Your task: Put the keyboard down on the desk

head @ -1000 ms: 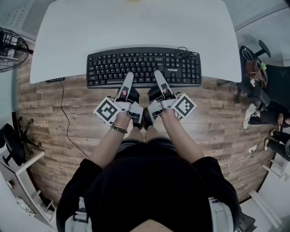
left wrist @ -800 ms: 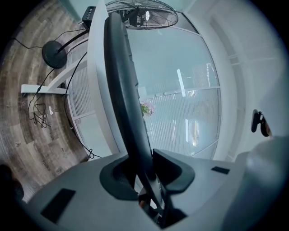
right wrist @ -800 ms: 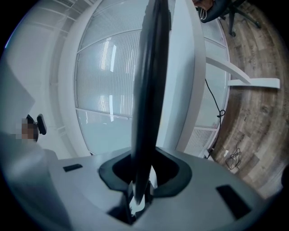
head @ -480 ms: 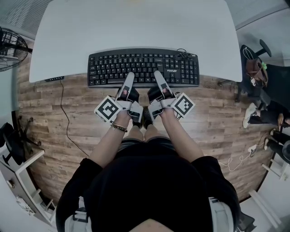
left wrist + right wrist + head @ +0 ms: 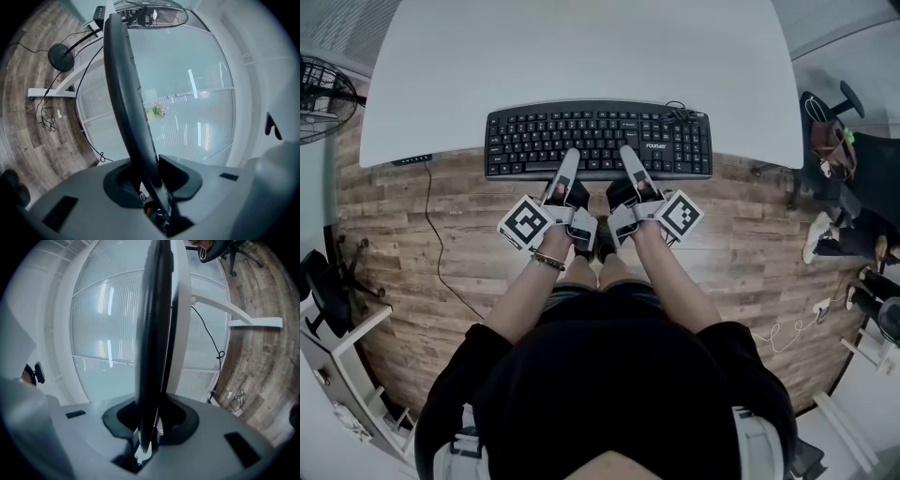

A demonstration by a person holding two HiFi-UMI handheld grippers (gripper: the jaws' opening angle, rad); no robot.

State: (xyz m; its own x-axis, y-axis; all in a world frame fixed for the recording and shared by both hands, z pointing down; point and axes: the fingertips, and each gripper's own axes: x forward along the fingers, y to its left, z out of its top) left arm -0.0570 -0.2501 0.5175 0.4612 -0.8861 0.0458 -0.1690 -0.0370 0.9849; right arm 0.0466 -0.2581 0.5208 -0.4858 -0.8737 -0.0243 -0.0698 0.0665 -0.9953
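A black keyboard (image 5: 598,139) lies flat across the front edge of the white desk (image 5: 581,56), and its near edge overhangs the wooden floor. My left gripper (image 5: 565,173) is shut on the keyboard's near edge left of the middle. My right gripper (image 5: 628,169) is shut on that edge right of the middle. In the left gripper view the keyboard (image 5: 123,84) runs edge-on out of the closed jaws (image 5: 154,187). The right gripper view shows the keyboard (image 5: 152,324) the same way, with the desk's white edge (image 5: 180,310) right beside it. I cannot tell whether the keyboard rests on the desk.
A standing fan (image 5: 321,98) is at the left of the desk and an office chair (image 5: 839,141) with bags at the right. A small black control box (image 5: 412,165) hangs at the desk's front left, with a cable (image 5: 441,253) trailing over the floor. White shelving stands at the lower left.
The keyboard has shifted slightly to the right and looks a little lower against the desk. Both grippers keep their hold on its near edge.
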